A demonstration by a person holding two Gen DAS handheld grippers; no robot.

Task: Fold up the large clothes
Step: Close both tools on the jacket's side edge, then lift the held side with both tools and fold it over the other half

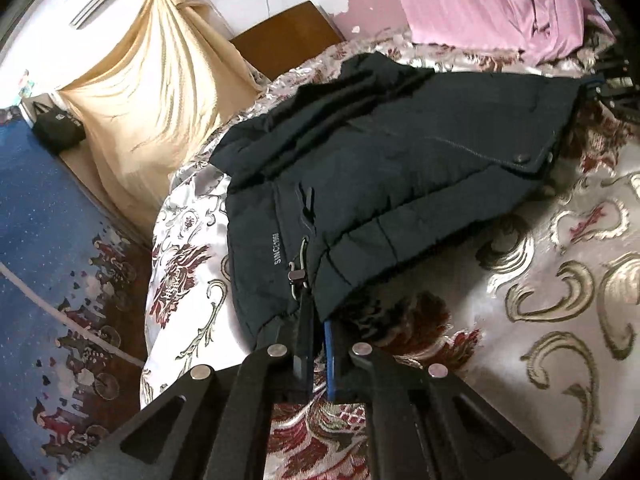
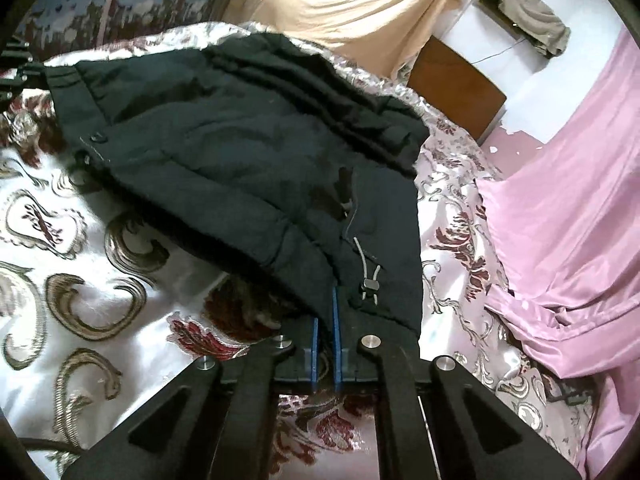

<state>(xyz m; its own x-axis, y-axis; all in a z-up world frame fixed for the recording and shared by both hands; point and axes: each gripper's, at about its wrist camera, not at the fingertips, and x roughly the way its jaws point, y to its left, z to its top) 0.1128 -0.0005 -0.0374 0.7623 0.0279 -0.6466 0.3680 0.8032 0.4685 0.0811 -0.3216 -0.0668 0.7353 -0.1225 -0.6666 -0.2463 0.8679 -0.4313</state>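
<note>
In the left wrist view, the left tool is clenched on the near hem of the dark jacket, its two fingers pressed close with the fabric edge pinched between them, right beside the drawcord toggle. The jacket lies folded over on the patterned bedspread, its far edge running toward the pink sheet and its left edge near the side of the bed, where the bedspread drops off toward the blue patterned floor. A beige cloth hangs beyond that side, and a brown wooden board stands past the jacket's collar end. To the right of the jacket the bedspread lies bare and wide. In the right wrist view, the right tool is likewise clenched on the jacket's near hem, the blue-edged fingers nearly together with cloth caught between them, just left of a cord toggle. The jacket's right edge sits close to the pink sheet, leaving only a narrow strip of bedspread between them, while to the left the bedspread lies open. The beige cloth hangs behind the jacket's far edge.
</note>
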